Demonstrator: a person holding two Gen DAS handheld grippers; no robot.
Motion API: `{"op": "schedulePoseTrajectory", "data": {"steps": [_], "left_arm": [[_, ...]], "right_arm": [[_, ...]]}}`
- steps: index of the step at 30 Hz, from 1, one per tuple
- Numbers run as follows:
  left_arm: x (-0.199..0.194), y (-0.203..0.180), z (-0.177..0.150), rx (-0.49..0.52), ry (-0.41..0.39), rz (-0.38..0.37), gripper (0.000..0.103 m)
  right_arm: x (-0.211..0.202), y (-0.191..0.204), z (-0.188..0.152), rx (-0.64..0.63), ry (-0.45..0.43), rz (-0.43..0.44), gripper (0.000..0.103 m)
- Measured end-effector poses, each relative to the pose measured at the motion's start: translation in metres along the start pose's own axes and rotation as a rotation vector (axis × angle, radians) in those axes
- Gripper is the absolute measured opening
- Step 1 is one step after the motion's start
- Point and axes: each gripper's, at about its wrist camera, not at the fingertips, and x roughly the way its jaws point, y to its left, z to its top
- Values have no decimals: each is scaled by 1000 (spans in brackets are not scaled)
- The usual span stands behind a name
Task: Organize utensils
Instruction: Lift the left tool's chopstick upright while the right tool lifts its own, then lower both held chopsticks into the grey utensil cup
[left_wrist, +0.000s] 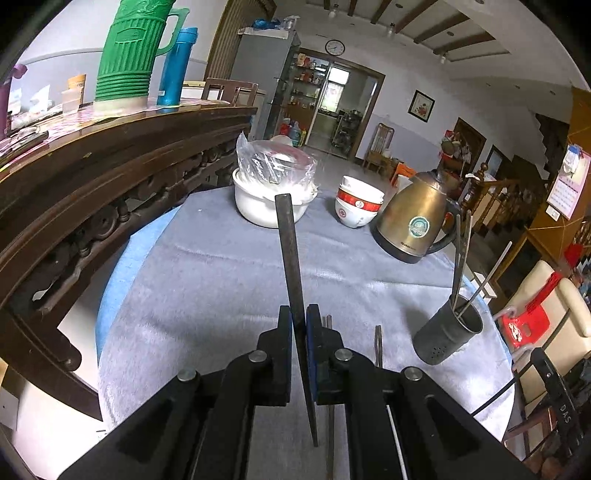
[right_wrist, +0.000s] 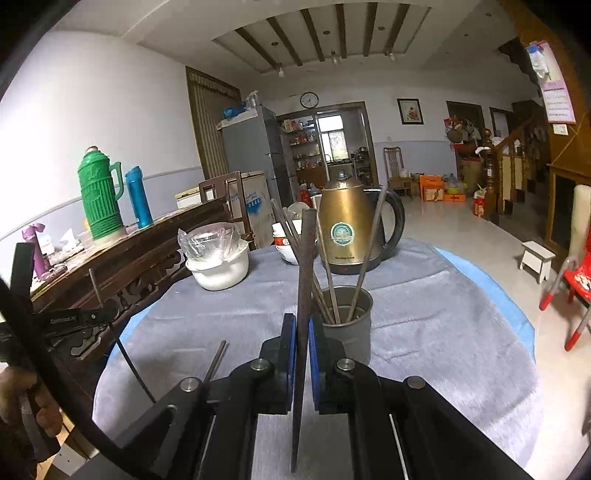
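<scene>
My left gripper (left_wrist: 300, 317) is shut on a dark chopstick (left_wrist: 290, 254) that points up and away over the grey cloth. Two more chopsticks (left_wrist: 378, 343) lie on the cloth just right of it. A grey metal utensil cup (left_wrist: 447, 338) with several chopsticks in it stands to the right. My right gripper (right_wrist: 303, 328) is shut on another dark chopstick (right_wrist: 306, 266), held upright just left of and in front of the cup (right_wrist: 347, 328). The left gripper (right_wrist: 70, 319) shows at that view's left edge.
On the round table's grey cloth (left_wrist: 207, 280) stand a white pot with a plastic bag (left_wrist: 273, 192), stacked bowls (left_wrist: 356, 206) and a gold kettle (left_wrist: 417, 218). A carved wooden sideboard (left_wrist: 92, 177) with a green thermos runs along the left. A red chair (right_wrist: 576, 288) stands at right.
</scene>
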Motion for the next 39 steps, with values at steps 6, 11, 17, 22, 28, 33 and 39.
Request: {"op": "schedulePoseTrajectory", "data": {"steps": [6,11,17,22,28,33,39], "left_arm": [[1,-1,2,-17,21,20,8],[1,-2,3,-27,35,22,8],[0,-3,3,-22,36,21,8],[-3,-2,4,-25,35,19,7],[-2,-3,6,-22,29,21,7],[-1,-7,4,-2,27,47,7],[-6,-8,3,3,32,52,7]], "right_arm": [[-2,-4,1,25,11,15,7],[-1,-6,3,40,11,19,7],[1,-3,7,34,3,17,7],[5,-1,13,28,-14,21,7],[13,0,11,23,-23,13,7],[14,-2,5,11,-23,-1,7],[9,-3,3,11,-20,-2,7]]}}
